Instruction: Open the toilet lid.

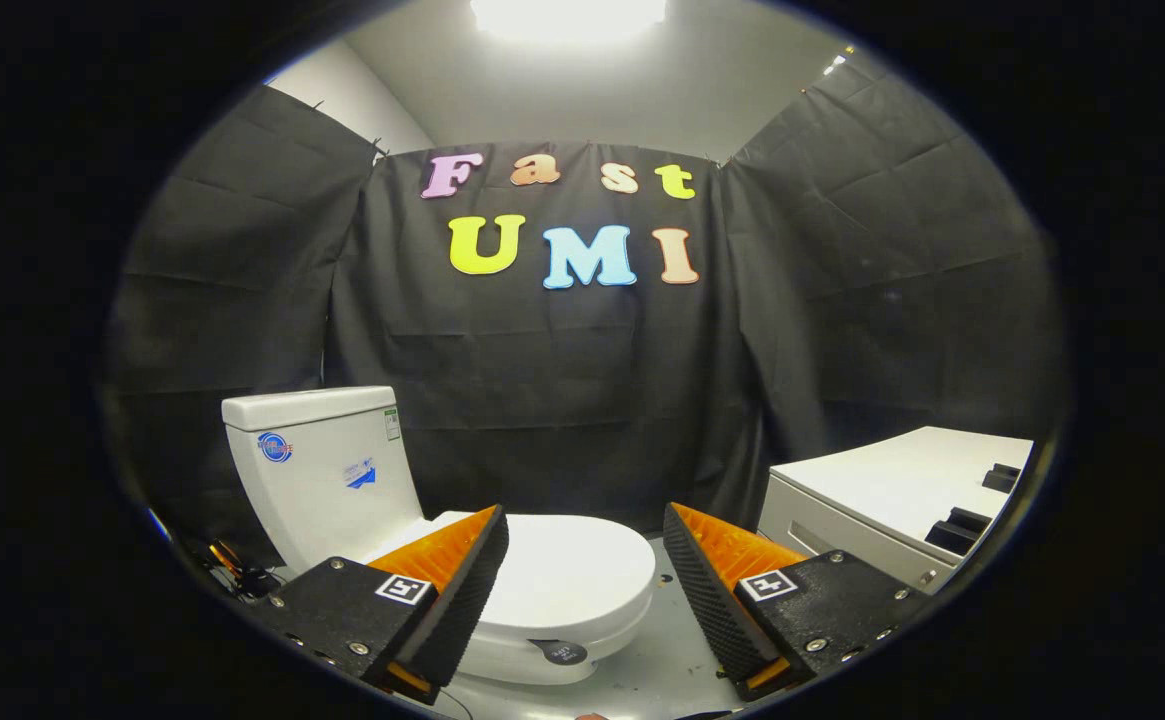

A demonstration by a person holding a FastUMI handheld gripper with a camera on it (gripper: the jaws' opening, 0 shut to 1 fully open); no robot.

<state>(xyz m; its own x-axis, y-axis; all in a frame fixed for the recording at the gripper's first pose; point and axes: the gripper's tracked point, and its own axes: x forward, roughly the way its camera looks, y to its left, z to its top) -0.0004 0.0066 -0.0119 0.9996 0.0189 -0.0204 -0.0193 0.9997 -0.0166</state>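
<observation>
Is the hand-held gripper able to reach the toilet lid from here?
Probably yes. The hand-held gripper is open, and the closed toilet lid lies between and just beyond its fingers with nothing in between. The white cabinet stands off to one side.

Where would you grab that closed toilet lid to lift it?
Probably at the front rim of the lid, the end farthest from the tank, where the hinge likely sits. The lid lies flat and shut, its rounded front edge overhanging the bowl slightly. The open gripper, hovering above it, could come in low from the front and pinch or hook that edge.
</observation>
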